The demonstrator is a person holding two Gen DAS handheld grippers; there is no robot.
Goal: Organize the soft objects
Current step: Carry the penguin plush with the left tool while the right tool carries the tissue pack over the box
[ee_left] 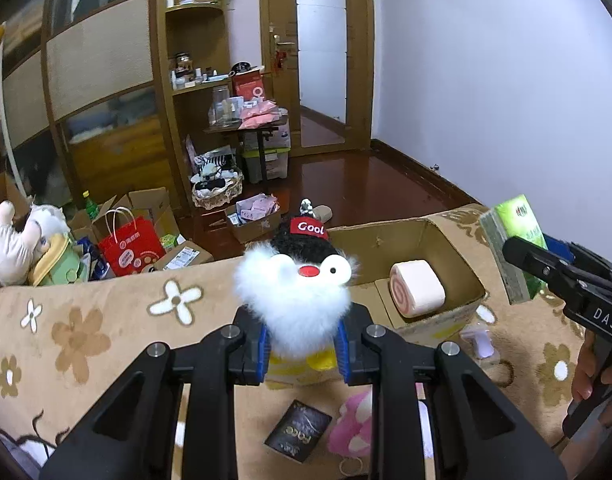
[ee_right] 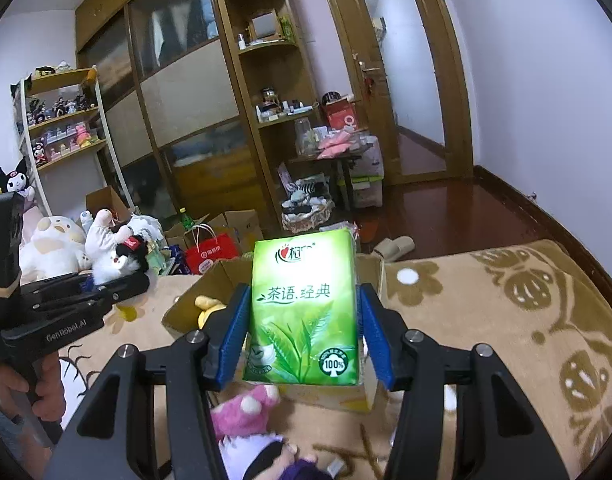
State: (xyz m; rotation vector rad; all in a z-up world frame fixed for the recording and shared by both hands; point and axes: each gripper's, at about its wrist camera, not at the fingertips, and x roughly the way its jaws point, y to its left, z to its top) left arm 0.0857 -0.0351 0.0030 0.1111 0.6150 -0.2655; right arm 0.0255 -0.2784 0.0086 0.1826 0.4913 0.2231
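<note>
My left gripper (ee_left: pixel 303 346) is shut on a white fluffy penguin plush (ee_left: pixel 301 292) with a black "Cool" cap, held above the flowered blanket. My right gripper (ee_right: pixel 303 338) is shut on a green tissue pack (ee_right: pixel 303 312), held over an open cardboard box (ee_left: pixel 458 240). The pack also shows in the left wrist view (ee_left: pixel 514 248), at the right. The box holds a pink swirl-roll plush (ee_left: pixel 418 288) and something yellow (ee_right: pixel 207 306). A pink mushroom plush (ee_left: pixel 352 424) lies on the blanket below my left gripper; it also shows in the right wrist view (ee_right: pixel 245 408).
A dark packet (ee_left: pixel 299 430) and a small lilac bottle (ee_left: pixel 482 342) lie on the blanket (ee_left: pixel 85 332). A purple-haired doll (ee_right: pixel 265 456) lies near the mushroom plush. Beyond the bed edge are a red bag (ee_left: pixel 131 246), cartons, plush toys (ee_right: pixel 61 246) and shelves.
</note>
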